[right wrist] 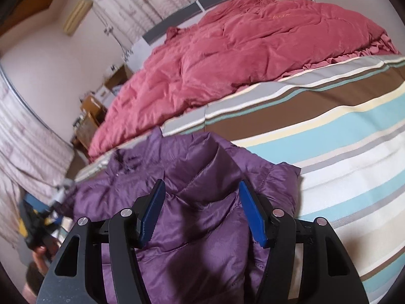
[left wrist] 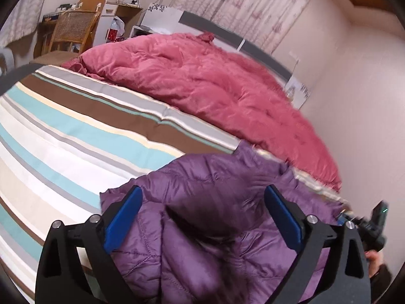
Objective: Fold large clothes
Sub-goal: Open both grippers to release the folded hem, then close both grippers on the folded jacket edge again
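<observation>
A purple quilted puffer jacket point(left wrist: 215, 202) lies bunched near the front edge of a bed with a striped sheet point(left wrist: 63, 139). My left gripper point(left wrist: 203, 195) is open, its blue pads spread wide over the jacket, nothing between them held. The jacket also shows in the right wrist view point(right wrist: 202, 215). My right gripper point(right wrist: 201, 190) is open too, hovering over the jacket's puffy folds. The right gripper's body point(left wrist: 372, 230) shows at the far right edge of the left wrist view, beside the jacket.
A crumpled pink duvet point(left wrist: 215, 83) covers the far half of the bed, also in the right wrist view point(right wrist: 240, 50). A wicker chair point(left wrist: 71, 30) and desk stand beyond the bed's far left. Curtains point(left wrist: 240, 2) and a wall bound the right side.
</observation>
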`<move>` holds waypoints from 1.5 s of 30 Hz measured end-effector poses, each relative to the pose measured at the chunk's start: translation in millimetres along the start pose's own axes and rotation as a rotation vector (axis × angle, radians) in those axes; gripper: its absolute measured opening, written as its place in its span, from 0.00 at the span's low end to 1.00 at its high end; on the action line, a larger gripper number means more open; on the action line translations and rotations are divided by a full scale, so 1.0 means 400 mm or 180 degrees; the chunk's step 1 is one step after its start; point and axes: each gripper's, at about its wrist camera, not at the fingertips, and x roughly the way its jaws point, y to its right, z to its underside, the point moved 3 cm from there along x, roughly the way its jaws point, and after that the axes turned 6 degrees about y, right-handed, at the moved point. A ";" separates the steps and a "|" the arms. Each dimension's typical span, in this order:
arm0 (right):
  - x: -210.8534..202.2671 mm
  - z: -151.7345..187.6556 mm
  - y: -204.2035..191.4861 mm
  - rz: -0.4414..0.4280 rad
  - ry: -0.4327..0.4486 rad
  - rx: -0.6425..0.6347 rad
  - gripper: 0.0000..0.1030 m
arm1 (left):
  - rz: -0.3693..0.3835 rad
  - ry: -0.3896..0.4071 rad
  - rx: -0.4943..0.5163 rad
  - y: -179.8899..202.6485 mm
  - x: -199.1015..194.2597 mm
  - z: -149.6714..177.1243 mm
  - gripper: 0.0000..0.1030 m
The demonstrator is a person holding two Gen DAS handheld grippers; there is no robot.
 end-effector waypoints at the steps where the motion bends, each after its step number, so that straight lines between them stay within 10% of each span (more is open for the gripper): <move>1: 0.009 0.000 -0.002 0.0038 -0.0013 -0.0054 0.59 | 0.0017 0.0025 -0.0029 -0.004 -0.003 -0.001 0.95; 4: 0.027 0.003 -0.013 0.0110 -0.0061 -0.0210 0.57 | 0.0054 -0.0015 0.0028 -0.002 0.004 0.001 0.96; 10: 0.051 0.027 -0.030 0.0323 -0.0138 -0.0568 0.19 | -0.0053 -0.0234 0.0418 0.030 0.048 0.025 0.90; 14: 0.037 0.022 -0.035 0.0376 -0.0101 -0.0593 0.07 | -0.0101 -0.0605 0.0528 0.038 0.088 0.052 0.20; 16: 0.008 0.003 -0.049 0.0398 -0.0028 -0.0628 0.06 | -0.0094 -0.0607 0.0542 0.047 0.079 0.049 0.11; 25: -0.017 -0.110 -0.096 0.0466 0.0304 -0.0618 0.04 | -0.0497 -0.0229 0.0598 0.111 0.063 -0.060 0.07; 45: 0.244 -0.013 -0.017 0.1217 0.0134 -0.0917 0.04 | -0.1108 -0.0300 0.0711 0.032 0.265 0.062 0.16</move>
